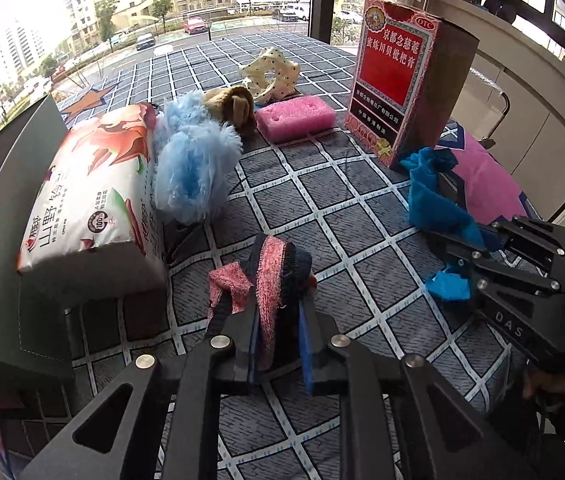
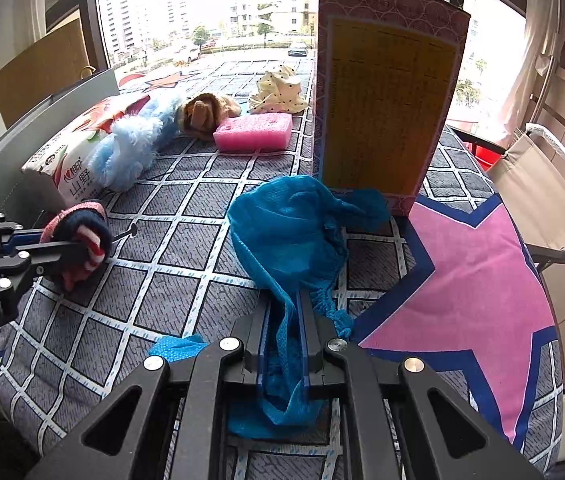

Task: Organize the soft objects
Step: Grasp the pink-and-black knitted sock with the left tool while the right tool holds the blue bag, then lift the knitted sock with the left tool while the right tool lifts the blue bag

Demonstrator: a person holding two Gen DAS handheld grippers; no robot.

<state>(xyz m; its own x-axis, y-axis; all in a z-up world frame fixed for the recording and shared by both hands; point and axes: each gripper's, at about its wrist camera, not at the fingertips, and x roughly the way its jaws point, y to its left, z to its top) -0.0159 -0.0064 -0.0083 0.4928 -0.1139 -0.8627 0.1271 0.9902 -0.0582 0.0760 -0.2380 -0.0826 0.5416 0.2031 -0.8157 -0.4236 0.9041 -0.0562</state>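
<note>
My left gripper [image 1: 278,312] pinches a red-and-navy knitted cloth [image 1: 272,268], near centre on the checked tablecloth [image 1: 322,200]. My right gripper [image 2: 284,332] clamps a blue mesh cloth [image 2: 286,232] just before the upright red box [image 1: 398,80]. Far left: fluffy blue piece [image 1: 194,160], possibly a duster, beside pink sponge [image 1: 294,118]

Open checked cloth [image 1: 302,200] between tissue pack [image 1: 90,184] and upright box [image 1: 398,80]
</note>
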